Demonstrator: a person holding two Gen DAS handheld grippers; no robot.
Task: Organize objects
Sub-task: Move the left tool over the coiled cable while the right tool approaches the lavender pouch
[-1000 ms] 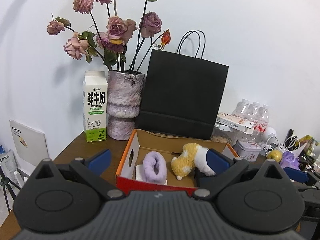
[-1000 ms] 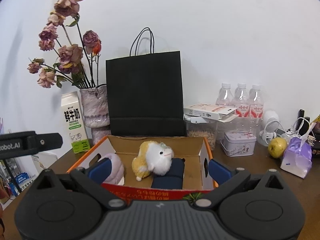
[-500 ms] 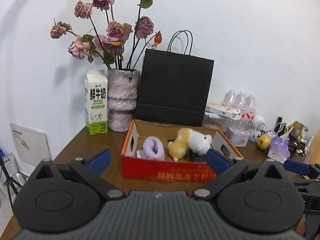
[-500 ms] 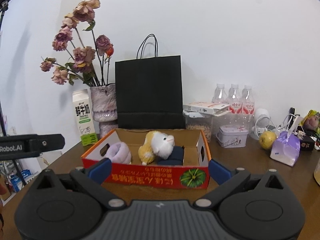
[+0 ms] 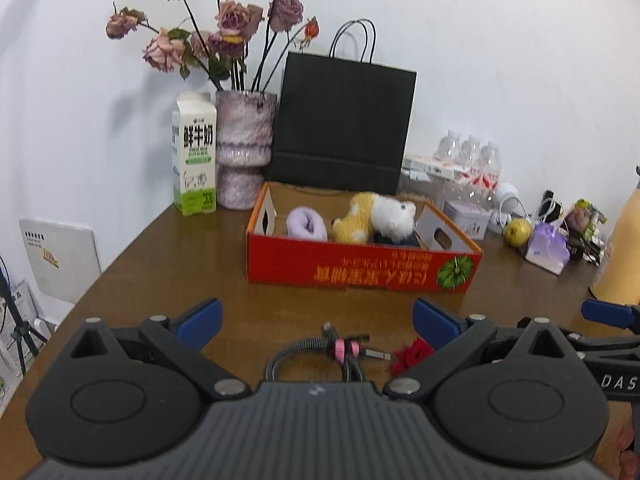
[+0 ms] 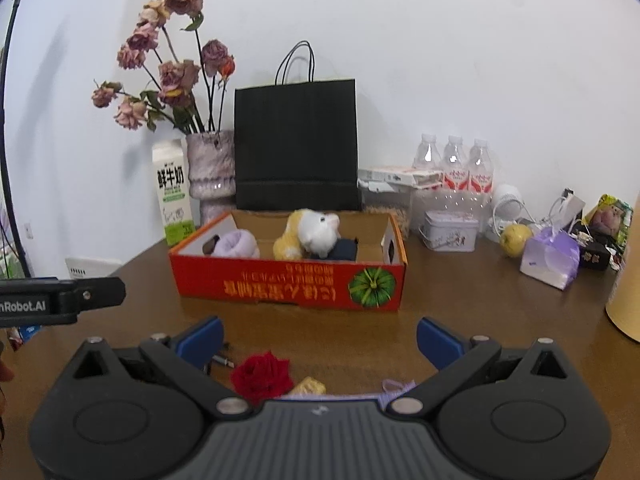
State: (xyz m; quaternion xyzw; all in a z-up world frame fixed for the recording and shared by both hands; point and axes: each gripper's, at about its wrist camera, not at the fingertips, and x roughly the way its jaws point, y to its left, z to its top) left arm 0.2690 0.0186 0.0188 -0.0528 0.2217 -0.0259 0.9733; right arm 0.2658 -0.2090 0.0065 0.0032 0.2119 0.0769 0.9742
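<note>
Red box [image 5: 362, 270] on the table [image 5: 168, 280] already holds a plush toy [image 5: 376, 216]. Both grippers have pulled back from it; left gripper [image 5: 316, 316] and right gripper [image 6: 320, 334] gape wide, empty. Cable [image 5: 320, 354] and red rose [image 6: 262, 376], just before the box, look next.

Both wrist fisheyes look low across the brown wooden table [image 5: 168, 264] toward the white wall (left one further left), sharing the mid-frame red cardboard box [image 5: 360, 268] [image 6: 288, 280].
</note>
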